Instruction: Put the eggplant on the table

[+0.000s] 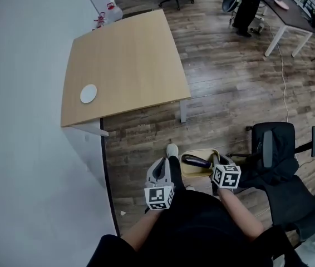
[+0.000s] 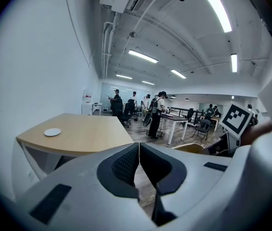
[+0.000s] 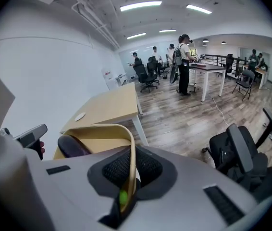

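Open office, plank floor, desks and people at the far end; against the white wall, a pale wooden worktop, bare but for a small white disc. Well apart from that worktop, low before the person's legs and near a black office chair: a tan container with the dark eggplant lying inside, against one wall. Carried that way, probably, to bring the eggplant across without squeezing it, with the thin wall serving as a handle. On the right gripper, jaws all but pressed together, pinching the container's rim edge-on between the pads and touching nothing else. On the left gripper, jaws pressed together, pad against pad, nothing between them, aimed toward the worktop and clear of everything. Apparently kept free for lifting the eggplant out once the worktop is within reach. Eggplant not yet on the worktop: judged to be at the carrying stage, with the setting-down left to do.
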Action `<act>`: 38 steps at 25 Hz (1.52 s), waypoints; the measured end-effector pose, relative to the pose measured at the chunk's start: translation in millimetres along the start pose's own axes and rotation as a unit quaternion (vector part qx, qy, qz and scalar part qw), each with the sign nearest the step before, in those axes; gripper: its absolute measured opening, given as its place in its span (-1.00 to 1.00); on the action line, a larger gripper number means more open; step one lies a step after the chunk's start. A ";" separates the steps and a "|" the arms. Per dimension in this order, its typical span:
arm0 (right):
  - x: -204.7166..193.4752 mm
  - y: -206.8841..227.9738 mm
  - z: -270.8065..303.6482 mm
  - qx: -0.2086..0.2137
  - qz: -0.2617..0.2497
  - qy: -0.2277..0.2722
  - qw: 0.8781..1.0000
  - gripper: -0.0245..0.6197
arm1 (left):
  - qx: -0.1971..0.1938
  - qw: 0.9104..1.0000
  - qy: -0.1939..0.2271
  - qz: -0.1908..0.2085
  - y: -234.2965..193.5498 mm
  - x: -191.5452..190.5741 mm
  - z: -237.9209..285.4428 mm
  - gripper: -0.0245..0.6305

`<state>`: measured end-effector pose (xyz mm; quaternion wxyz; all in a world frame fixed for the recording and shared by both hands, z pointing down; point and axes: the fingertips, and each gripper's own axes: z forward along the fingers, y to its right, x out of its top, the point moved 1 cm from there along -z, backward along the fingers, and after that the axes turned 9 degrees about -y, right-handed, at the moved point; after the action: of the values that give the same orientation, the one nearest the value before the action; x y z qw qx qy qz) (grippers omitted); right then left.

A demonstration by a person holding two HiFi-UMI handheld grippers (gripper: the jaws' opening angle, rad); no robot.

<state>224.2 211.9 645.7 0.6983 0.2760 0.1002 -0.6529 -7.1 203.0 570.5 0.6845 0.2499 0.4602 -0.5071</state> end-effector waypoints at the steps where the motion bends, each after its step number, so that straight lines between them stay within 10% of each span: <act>1: 9.7 2.3 6.4 -0.004 0.001 -0.002 1.000 -0.72 | -0.005 1.000 0.001 0.001 -2.5 6.0 10.9 -0.87; 21: 206.4 -19.9 139.9 -0.053 0.047 -0.026 0.997 -0.72 | -0.044 0.997 -0.017 -0.060 -135.5 113.1 191.4 -0.87; 38: 276.4 -34.7 235.8 -0.087 0.009 -0.050 0.995 -0.71 | -0.044 0.992 -0.033 -0.113 -184.6 101.9 222.2 -0.87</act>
<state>173.9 -146.4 693.7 0.7298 0.1826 0.1191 -0.6479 -87.7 -90.6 603.8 0.6478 0.1494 0.4846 -0.5686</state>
